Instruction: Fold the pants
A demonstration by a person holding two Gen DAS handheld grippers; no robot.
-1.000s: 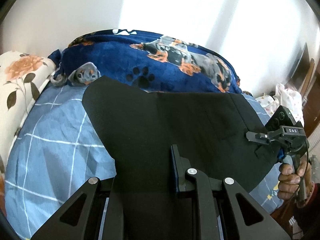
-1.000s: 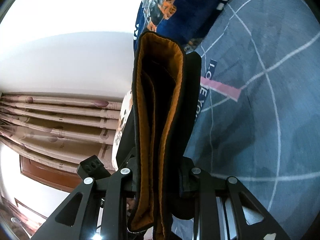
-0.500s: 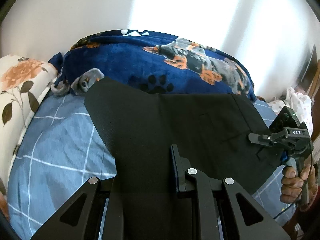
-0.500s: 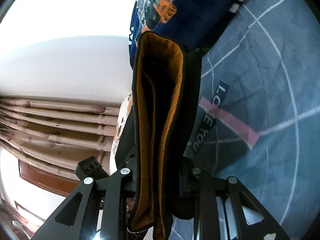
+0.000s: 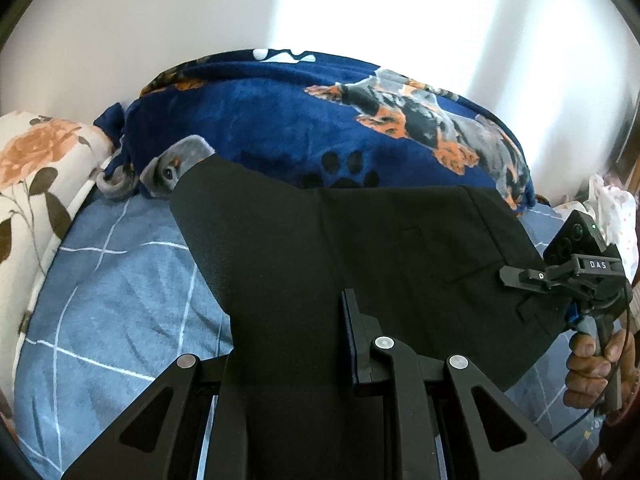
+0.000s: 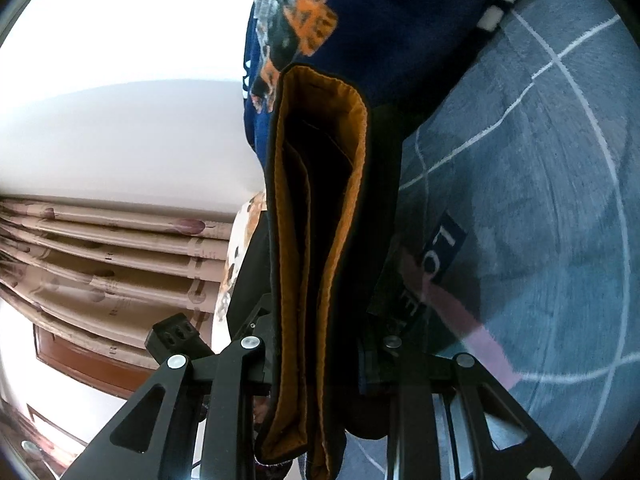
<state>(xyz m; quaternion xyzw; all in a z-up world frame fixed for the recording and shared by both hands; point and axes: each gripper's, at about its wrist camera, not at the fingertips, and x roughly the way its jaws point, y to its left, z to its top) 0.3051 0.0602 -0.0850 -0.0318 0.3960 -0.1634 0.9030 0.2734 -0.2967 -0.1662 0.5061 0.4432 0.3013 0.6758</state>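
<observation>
Over bed (image 5: 100,300), both claws clamp pants (image 5: 360,248)

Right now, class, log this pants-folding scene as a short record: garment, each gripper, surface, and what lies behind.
garment: black pants, stretched between both grippers above the bed
left gripper: shut on the pants
right gripper: shut on the pants' waistband, orange lining showing
surface: blue checked bedsheet
behind: navy dog-print blanket, floral pillow
</observation>
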